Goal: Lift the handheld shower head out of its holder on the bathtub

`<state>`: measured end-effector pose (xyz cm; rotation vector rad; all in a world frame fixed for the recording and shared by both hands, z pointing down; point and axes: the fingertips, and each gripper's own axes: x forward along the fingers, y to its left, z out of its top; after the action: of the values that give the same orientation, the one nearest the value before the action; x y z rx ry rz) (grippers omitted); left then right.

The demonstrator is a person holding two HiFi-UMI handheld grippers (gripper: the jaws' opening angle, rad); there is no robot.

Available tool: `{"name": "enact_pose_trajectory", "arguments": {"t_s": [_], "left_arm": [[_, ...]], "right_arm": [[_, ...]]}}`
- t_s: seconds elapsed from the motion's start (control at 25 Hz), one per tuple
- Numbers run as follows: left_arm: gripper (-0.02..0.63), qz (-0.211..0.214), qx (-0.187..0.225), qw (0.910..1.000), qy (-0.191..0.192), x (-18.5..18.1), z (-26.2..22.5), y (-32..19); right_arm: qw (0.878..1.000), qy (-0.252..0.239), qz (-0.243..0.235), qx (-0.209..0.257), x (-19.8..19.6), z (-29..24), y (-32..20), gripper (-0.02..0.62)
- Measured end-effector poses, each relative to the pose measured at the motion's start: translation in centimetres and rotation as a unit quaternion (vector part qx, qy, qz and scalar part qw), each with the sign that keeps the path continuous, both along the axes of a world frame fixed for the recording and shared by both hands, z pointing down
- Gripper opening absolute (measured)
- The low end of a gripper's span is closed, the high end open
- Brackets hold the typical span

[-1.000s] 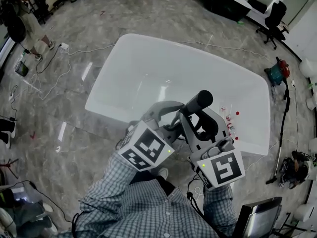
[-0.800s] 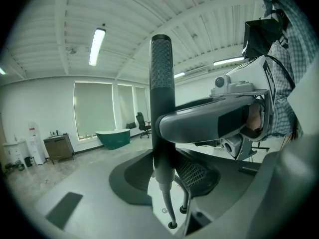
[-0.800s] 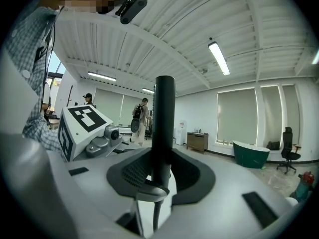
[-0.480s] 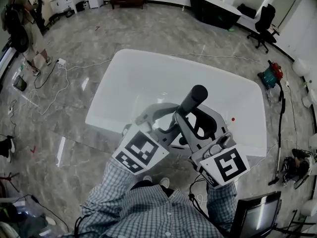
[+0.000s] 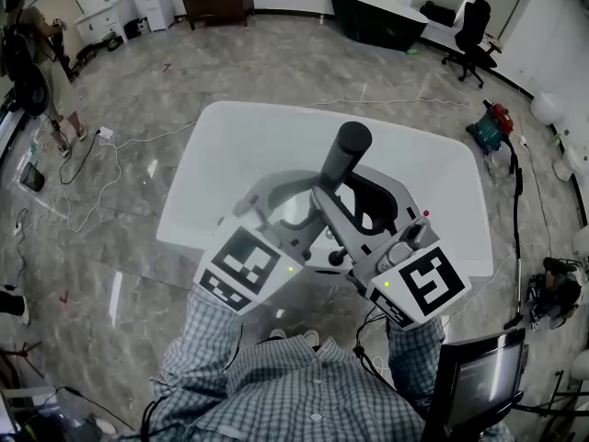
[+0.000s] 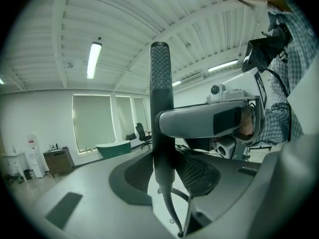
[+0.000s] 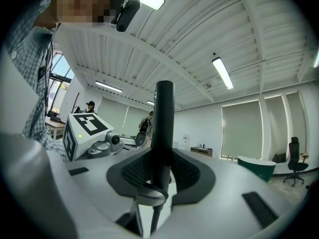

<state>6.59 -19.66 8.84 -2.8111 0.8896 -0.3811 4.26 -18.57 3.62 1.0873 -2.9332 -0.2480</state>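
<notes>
The black handheld shower head [image 5: 344, 161] stands upright above the white bathtub [image 5: 270, 133], its hose [image 6: 170, 208] trailing down from its lower end. My left gripper [image 5: 281, 199] and right gripper [image 5: 352, 201] meet around its handle from opposite sides. In the left gripper view the handle [image 6: 160, 118] stands between the dark pads [image 6: 130, 180], with the right gripper's jaw crossing in front of it. In the right gripper view the handle [image 7: 163, 128] stands between that gripper's meshed pads [image 7: 187, 173]. Both pairs of jaws are closed on the handle. The holder is hidden beneath the grippers.
Small red items [image 5: 425, 214] lie on the tub's right rim. Cables [image 5: 101, 155] run over the marble floor at left, where a person [image 5: 32, 53] stands. A red and teal machine [image 5: 490, 120] sits at right, a black tub [image 5: 373, 12] at the back, and a screen [image 5: 479, 376] by my right elbow.
Both grippers have risen together with the shower head held between them, and it now stands higher over the tub. The grip has not changed.
</notes>
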Motion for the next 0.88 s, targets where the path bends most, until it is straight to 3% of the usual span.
{"name": "enact_pose_trajectory", "arguments": {"t_s": [0.88], "left_arm": [[0.138, 0.009, 0.009, 0.9999, 0.011, -0.2, -1.6, 0.9]], "right_arm": [[1.0, -0.024, 0.002, 0.007, -0.1, -1.7, 0.9, 0.12]]}}
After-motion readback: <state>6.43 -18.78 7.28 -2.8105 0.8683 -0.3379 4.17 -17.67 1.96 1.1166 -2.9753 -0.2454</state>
